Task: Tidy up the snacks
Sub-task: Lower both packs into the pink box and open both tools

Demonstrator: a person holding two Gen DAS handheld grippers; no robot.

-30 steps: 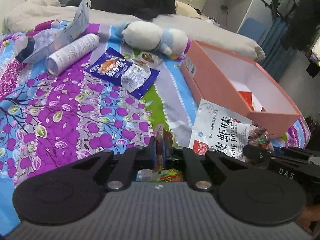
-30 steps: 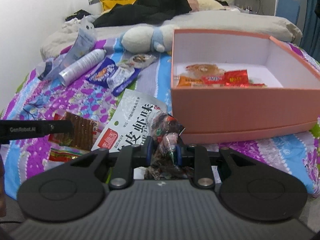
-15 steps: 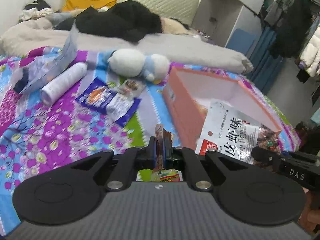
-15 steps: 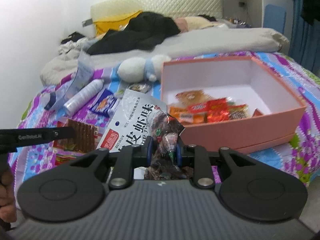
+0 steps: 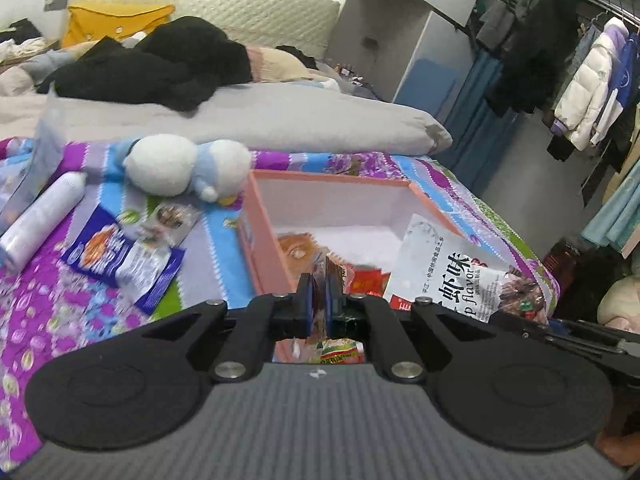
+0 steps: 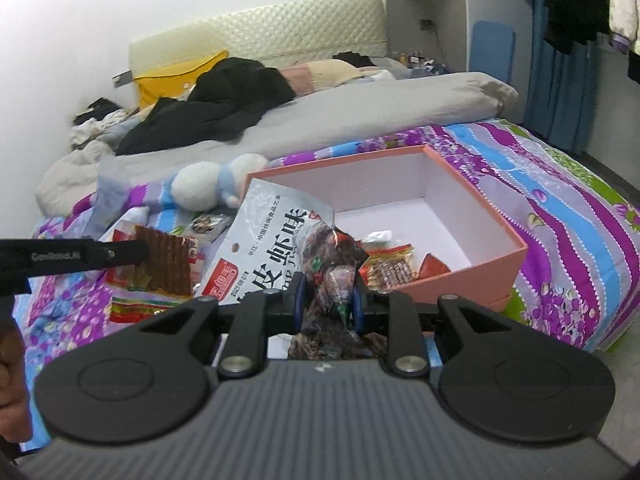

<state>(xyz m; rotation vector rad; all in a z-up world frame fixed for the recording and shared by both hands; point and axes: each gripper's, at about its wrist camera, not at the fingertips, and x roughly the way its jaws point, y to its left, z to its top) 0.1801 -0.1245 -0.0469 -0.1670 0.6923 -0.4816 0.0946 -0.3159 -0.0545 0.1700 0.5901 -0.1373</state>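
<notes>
My left gripper (image 5: 318,300) is shut on a flat brown snack packet (image 5: 320,278) with a red, yellow and green end. It hangs in the air at the near left corner of the open pink box (image 5: 260,240). In the right wrist view this gripper (image 6: 136,254) pinches the ridged brown packet (image 6: 164,264) from the left. My right gripper (image 6: 326,304) is shut on the dark printed corner of a white shrimp-flavour bag (image 6: 272,252), held up in front of the pink box (image 6: 460,280). Several red and orange snack packets (image 6: 388,268) lie inside the box.
On the purple flowered bedspread (image 5: 60,300) lie a blue snack packet (image 5: 120,256), a small clear packet (image 5: 168,220), a white spray can (image 5: 40,220) and a white-and-blue plush toy (image 5: 184,168). A grey duvet (image 5: 240,120) and black clothes (image 5: 152,68) lie behind. Hanging coats (image 5: 580,92) fill the right.
Both grippers have risen off the bedspread with their packets and come closer to the pink box. The box's inside now shows over its near wall.
</notes>
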